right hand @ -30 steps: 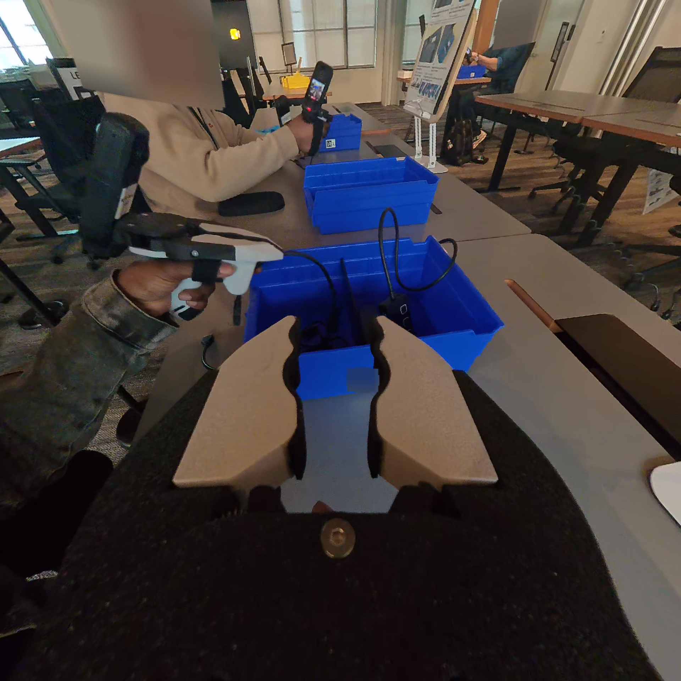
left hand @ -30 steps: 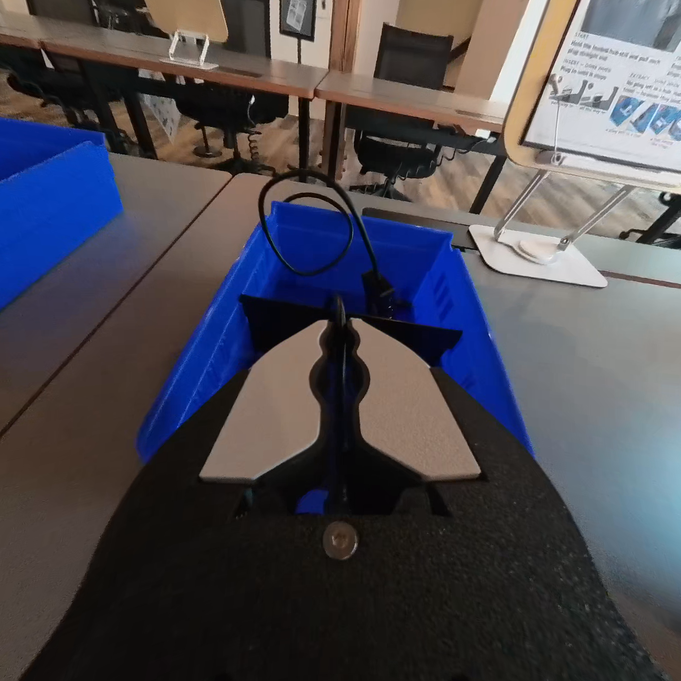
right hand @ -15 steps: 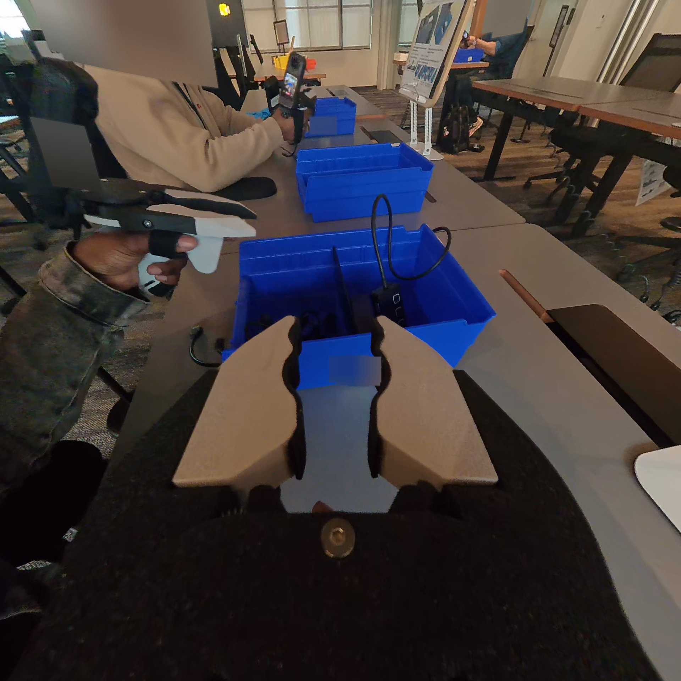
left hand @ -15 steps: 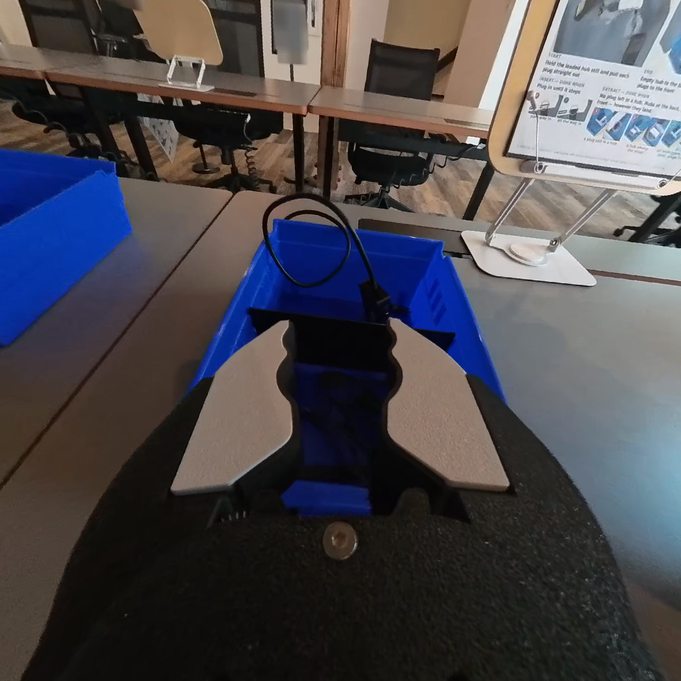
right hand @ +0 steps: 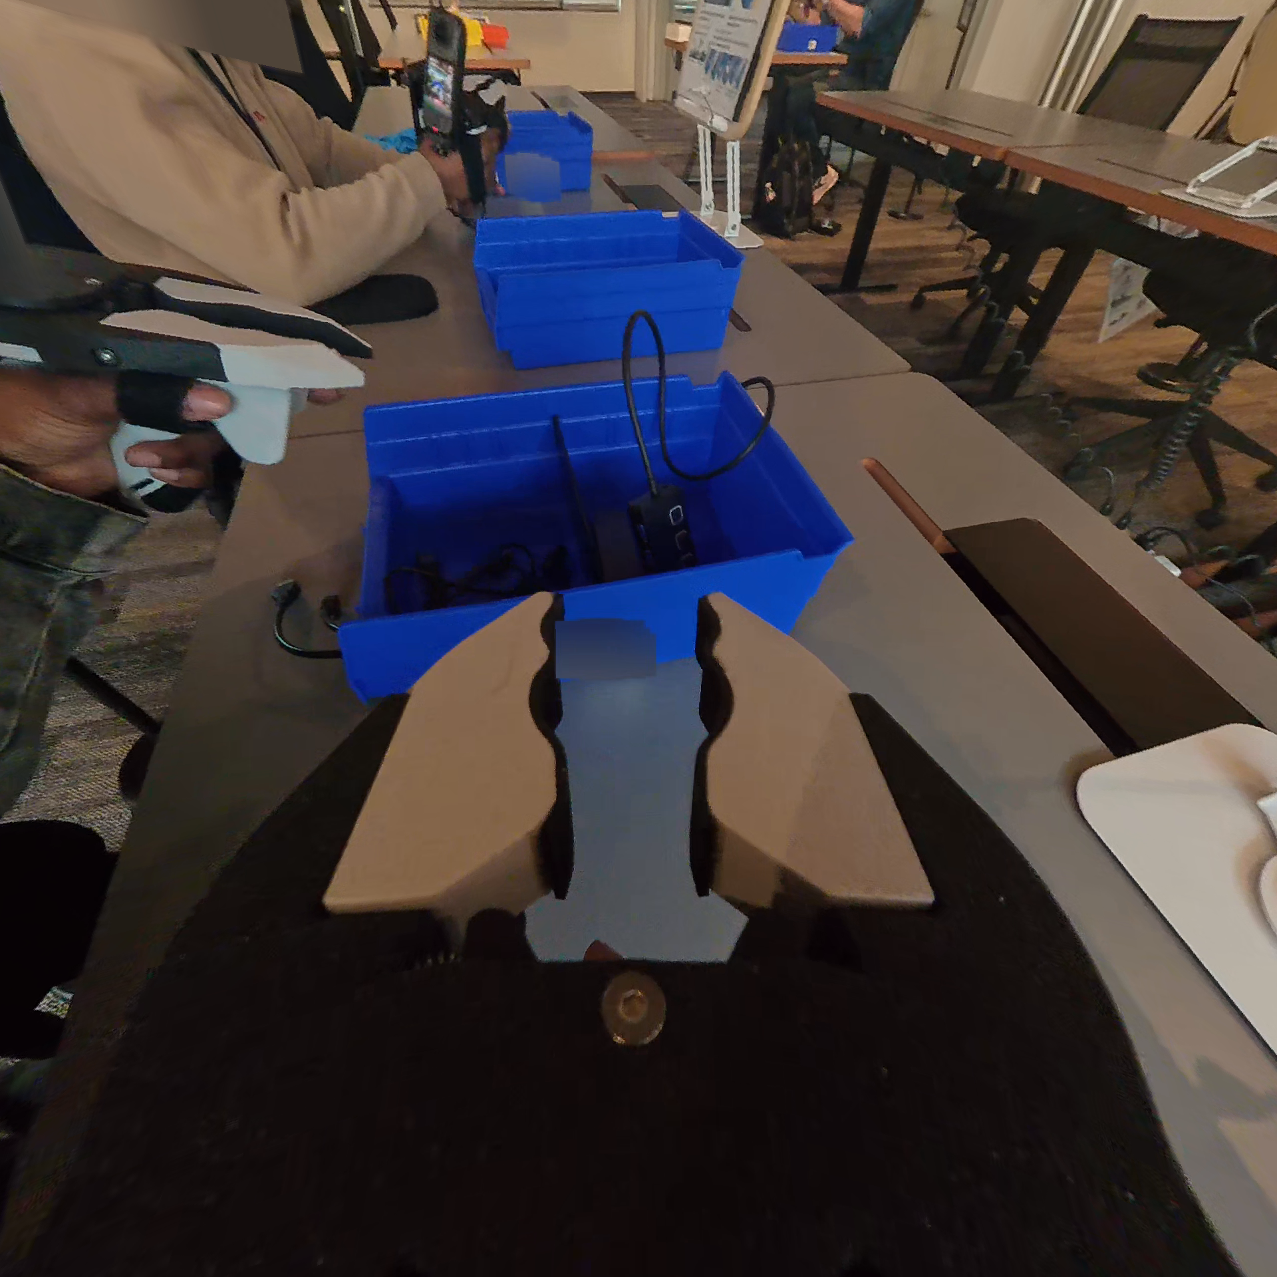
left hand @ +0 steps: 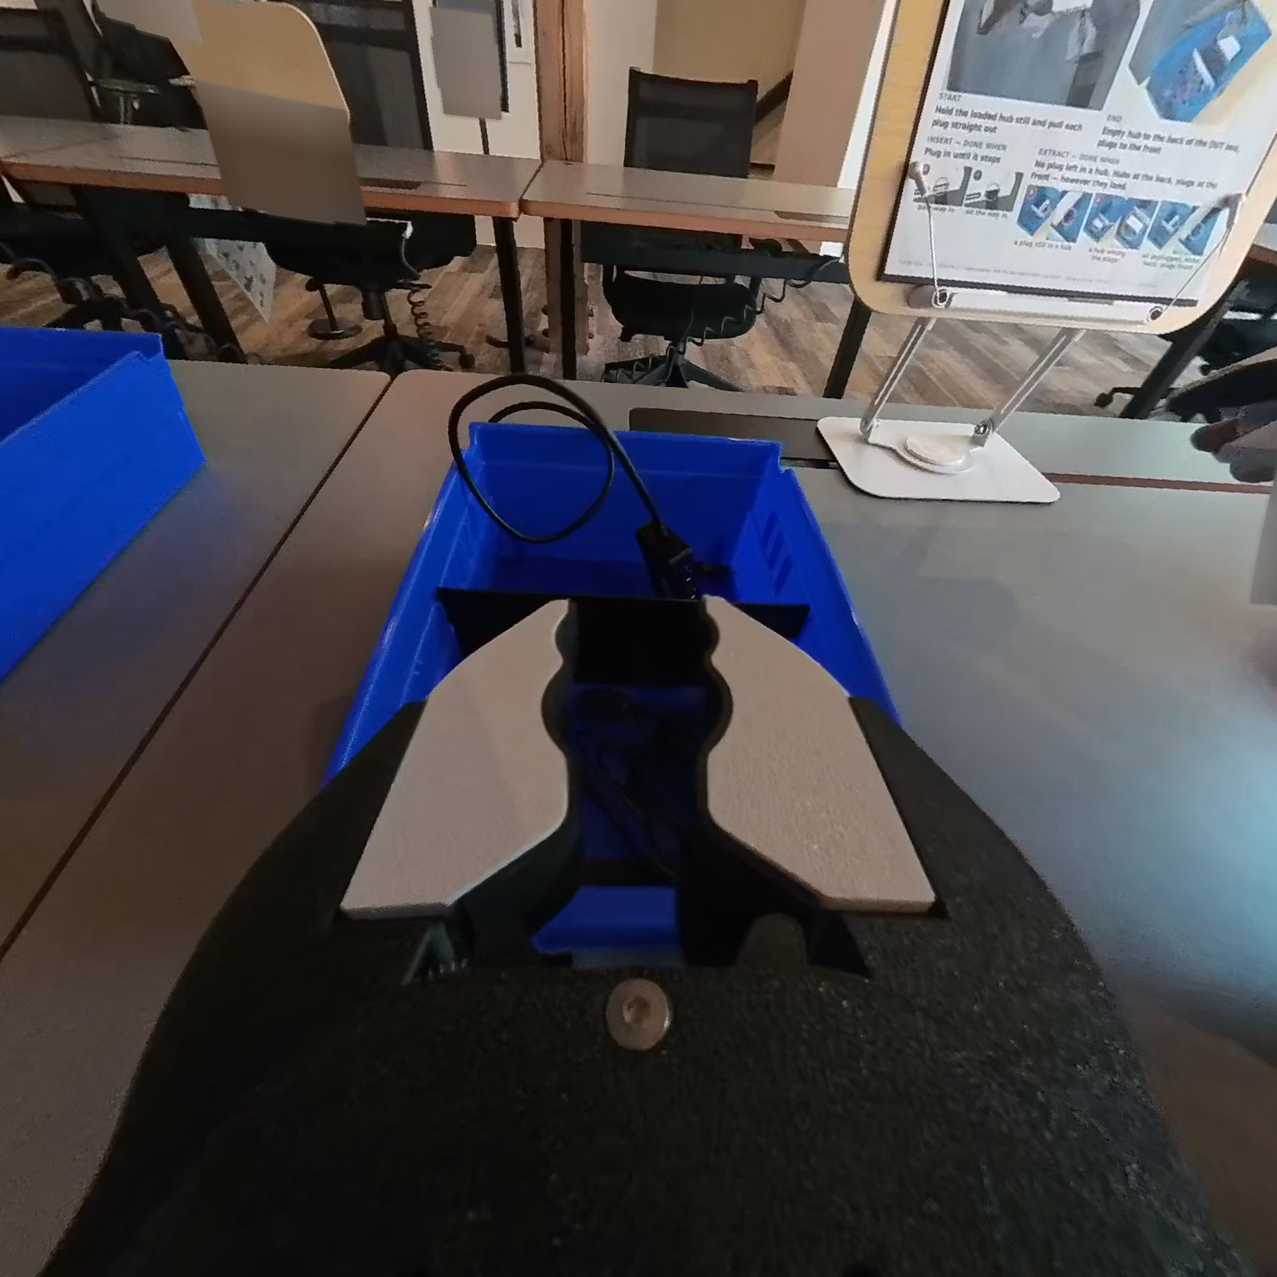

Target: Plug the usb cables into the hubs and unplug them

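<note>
A grey desk [right hand: 919, 663] is seen carrying a blue plastic bin [right hand: 753, 601], which is split by a black divider [right hand: 573, 497] into two compartments. A second, empty blue bin [right hand: 608, 290] is set farther along the desk, and a white stand base [right hand: 1175, 829] lies at the right edge.

In the right-hand compartment of the near bin a black USB hub [right hand: 662, 528] is stood up against the divider, its lead [right hand: 649, 387] looped upward and over the far rim. Pale outlined markings are printed on the hub's face; they cannot be read. A tangle of black USB cables [right hand: 477, 570] is heaped in the left-hand compartment, and one cable end [right hand: 297, 622] lies on the desk just beside the bin's left corner. A blurred patch covers the label on the bin's front wall.

The left gripper [left hand: 639, 611] is held above the bin's near end, fingers parted and empty. The right gripper [right hand: 625, 608] is held over bare desk before the bin, likewise spread with nothing between its fingers.
</note>
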The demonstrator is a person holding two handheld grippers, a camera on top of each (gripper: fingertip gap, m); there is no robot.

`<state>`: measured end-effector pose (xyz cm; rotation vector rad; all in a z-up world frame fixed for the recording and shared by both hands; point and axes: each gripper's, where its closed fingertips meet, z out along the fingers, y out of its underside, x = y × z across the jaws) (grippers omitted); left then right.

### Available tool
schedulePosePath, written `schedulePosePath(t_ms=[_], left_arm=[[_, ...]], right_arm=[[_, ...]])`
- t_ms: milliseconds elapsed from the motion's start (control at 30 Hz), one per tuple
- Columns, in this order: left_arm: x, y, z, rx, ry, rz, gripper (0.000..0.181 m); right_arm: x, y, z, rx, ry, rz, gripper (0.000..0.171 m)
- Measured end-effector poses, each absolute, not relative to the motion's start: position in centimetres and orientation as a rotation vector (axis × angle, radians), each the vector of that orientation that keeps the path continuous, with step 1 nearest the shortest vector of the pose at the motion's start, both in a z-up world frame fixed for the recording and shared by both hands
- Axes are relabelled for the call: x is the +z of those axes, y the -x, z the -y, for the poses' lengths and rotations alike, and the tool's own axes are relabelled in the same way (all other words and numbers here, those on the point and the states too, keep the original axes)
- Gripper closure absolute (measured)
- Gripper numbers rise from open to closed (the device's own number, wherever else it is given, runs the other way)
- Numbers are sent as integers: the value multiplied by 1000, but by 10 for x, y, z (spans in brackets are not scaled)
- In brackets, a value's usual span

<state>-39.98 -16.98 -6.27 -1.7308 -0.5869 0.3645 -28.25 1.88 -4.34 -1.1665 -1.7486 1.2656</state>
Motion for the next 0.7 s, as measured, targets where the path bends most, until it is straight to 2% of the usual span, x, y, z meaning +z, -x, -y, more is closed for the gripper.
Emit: schedulePosePath(t_ms=[167, 233, 267, 533, 600, 700], left_arm=[[-60, 396, 167, 373, 1727, 554, 163], [-59, 396, 168, 383, 1724, 544, 179], [-58, 395, 168, 388, 1718, 538, 181], [-58, 394, 168, 388, 1728, 532, 181], [-57, 395, 168, 391, 1723, 536, 181], [-58, 395, 167, 389, 1722, 537, 181]], right_arm=[[-45, 282, -22, 1251, 1178, 1745, 135], [-44, 282, -23, 1250, 1180, 1742, 135], [-44, 282, -23, 1248, 1181, 1742, 135], [-47, 282, -27, 1215, 1194, 1740, 139], [-47, 282, -30, 1196, 1203, 1729, 145], [-44, 282, -35, 1178, 1204, 1695, 171]])
